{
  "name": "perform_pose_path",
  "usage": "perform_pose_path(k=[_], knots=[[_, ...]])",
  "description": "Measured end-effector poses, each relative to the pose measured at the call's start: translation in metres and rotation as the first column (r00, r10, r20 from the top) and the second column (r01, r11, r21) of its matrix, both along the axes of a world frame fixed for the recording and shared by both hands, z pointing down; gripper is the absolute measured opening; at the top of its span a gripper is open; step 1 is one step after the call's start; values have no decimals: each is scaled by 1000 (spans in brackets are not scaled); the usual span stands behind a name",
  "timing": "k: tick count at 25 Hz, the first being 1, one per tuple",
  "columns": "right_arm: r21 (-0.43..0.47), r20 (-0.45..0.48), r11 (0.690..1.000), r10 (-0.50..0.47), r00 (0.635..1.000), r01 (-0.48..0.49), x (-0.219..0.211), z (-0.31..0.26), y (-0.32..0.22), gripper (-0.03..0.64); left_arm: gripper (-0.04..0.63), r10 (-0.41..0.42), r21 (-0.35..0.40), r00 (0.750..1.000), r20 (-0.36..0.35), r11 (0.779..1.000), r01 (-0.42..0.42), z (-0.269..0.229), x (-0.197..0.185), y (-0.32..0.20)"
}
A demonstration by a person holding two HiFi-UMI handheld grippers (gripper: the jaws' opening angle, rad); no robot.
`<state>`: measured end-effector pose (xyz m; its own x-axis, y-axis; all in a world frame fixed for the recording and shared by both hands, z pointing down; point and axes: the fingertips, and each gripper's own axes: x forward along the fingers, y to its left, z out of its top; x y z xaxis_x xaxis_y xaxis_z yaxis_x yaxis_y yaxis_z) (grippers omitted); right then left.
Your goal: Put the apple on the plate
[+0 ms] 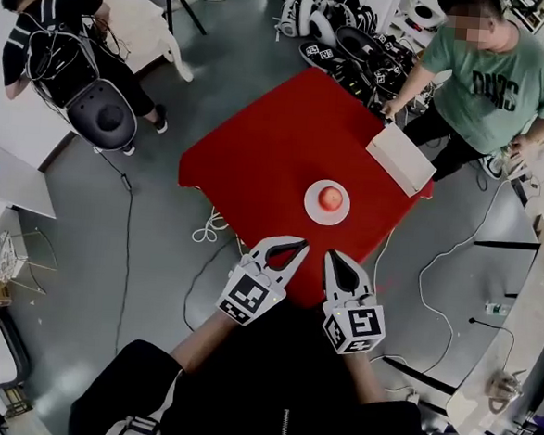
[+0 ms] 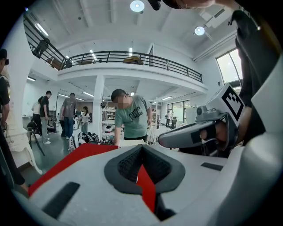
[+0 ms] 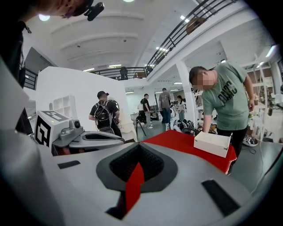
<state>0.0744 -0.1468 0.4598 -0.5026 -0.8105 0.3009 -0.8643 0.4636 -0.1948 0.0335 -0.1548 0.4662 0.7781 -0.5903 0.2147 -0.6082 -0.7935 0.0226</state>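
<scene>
Apple (image 1: 330, 198) small, round, reddish-orange, sitting centred on white plate (image 1: 310, 211) on red table (image 1: 268, 147). Left claw (image 1: 297, 247) and right claw (image 1: 331, 257) both pressed together, empty, hovering at near table edge.

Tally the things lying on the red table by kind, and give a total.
Apple: 1
Plate: 1
White box: 1
Total: 3
</scene>
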Motion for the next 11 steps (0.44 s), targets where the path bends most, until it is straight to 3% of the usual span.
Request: perform_pose_path(k=[11], knots=[[-1, -5, 1000, -2, 1000, 2, 3, 5, -5, 9, 6, 9, -26, 1000, 8, 1000, -9, 14, 9, -4]])
